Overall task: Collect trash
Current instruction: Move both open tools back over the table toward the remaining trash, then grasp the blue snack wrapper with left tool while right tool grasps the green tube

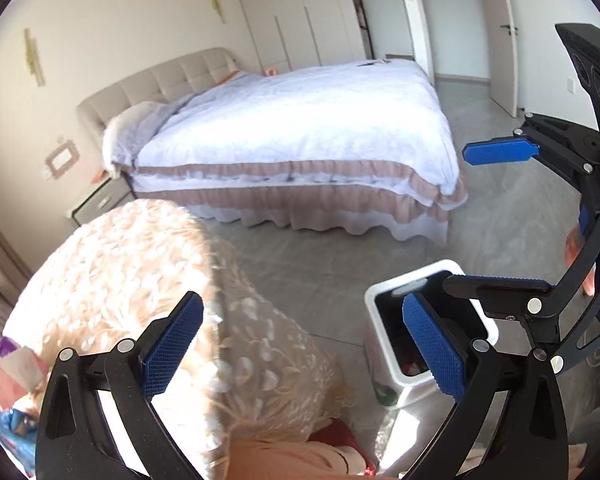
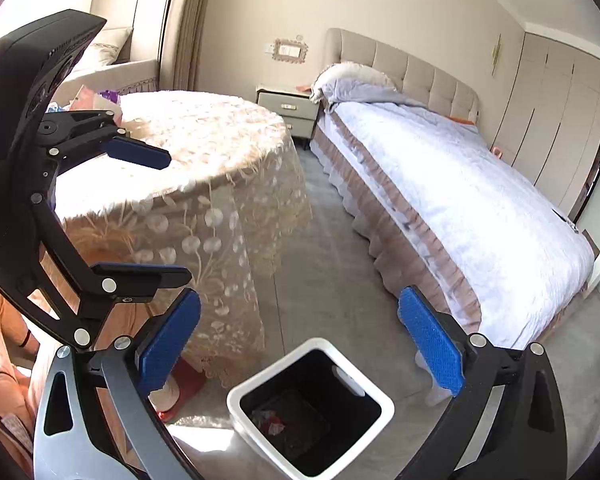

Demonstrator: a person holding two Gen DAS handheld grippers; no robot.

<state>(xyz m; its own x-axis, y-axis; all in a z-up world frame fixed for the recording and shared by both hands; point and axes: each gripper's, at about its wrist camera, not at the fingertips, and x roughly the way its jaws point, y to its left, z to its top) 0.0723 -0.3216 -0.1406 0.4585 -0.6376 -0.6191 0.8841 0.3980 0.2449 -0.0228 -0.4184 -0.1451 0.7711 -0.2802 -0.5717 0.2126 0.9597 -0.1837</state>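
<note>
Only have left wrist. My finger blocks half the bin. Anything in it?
Observer: Yes. Right wrist looks straight into the bin: a few red and white scraps lie on the bottom, the rest is dark.
Operator: Right one carrying anything?
Observer: No. The right hand-held gripper is open with nothing between its pads, and the bin sits just below the gap.
Operator: How does mine look from there?
Observer: The left hand-held gripper shows side-on against the lace-covered table, fingers apart, nothing held.
</note>
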